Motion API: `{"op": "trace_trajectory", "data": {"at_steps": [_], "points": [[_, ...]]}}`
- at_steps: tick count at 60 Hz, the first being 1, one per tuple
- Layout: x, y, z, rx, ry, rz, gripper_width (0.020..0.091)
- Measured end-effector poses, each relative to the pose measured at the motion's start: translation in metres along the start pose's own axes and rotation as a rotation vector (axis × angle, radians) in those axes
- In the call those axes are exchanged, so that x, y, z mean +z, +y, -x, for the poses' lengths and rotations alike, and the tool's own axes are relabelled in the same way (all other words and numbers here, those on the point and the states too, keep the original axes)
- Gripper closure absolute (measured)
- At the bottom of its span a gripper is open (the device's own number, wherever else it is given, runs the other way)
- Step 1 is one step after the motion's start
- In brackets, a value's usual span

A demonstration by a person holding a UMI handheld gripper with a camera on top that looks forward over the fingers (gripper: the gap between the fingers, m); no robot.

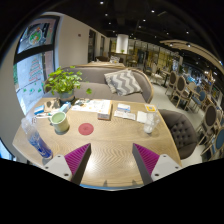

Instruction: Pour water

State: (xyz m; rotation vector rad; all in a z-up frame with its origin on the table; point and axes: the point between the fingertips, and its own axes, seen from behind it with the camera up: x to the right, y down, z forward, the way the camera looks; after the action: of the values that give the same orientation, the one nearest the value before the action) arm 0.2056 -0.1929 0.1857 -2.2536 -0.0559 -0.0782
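**Gripper hangs back from the table, empty, with the water things still ahead**

While nothing sits between its fingers, the gripper point(110, 160) hovers over the near edge of a wooden table point(110, 150), its two magenta pads point(75, 158) spread wide apart and holding nothing. That open, backed-off stance suits an approach: the person appears to be surveying the layout before reaching for a vessel, so the pour looks not yet begun.

On the left, near the fingers, a clear bottle-like container point(37, 140) leans or stands with something blue at its base; it is probably the water source, though its outline is too distorted to be sure. Further back on the left a pale green cup point(59, 121) stands upright beside a round red coaster point(86, 128), a likely place to receive the water. A small glass point(148, 126) stands apart at the far right. Papers or books point(124, 111) lie across the far side, and a leafy plant point(63, 82) sits at the far left, well clear of the working area.
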Motion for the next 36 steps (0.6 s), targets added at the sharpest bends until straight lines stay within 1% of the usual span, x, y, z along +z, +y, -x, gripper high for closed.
{"op": "trace_trajectory", "data": {"at_steps": [12, 21, 29, 36], "points": [[-0.002, 0.028, 0.010, -0.004, 0.028, 0.023, 0.0253], [-0.014, 0.073, 0.031, 0.044, 0.060, 0.056, 0.0256], [-0.030, 0.115, 0.074, 0.125, 0.074, 0.084, 0.0254], [-0.039, 0.136, 0.132, 0.163, 0.052, 0.092, 0.0255]]}}
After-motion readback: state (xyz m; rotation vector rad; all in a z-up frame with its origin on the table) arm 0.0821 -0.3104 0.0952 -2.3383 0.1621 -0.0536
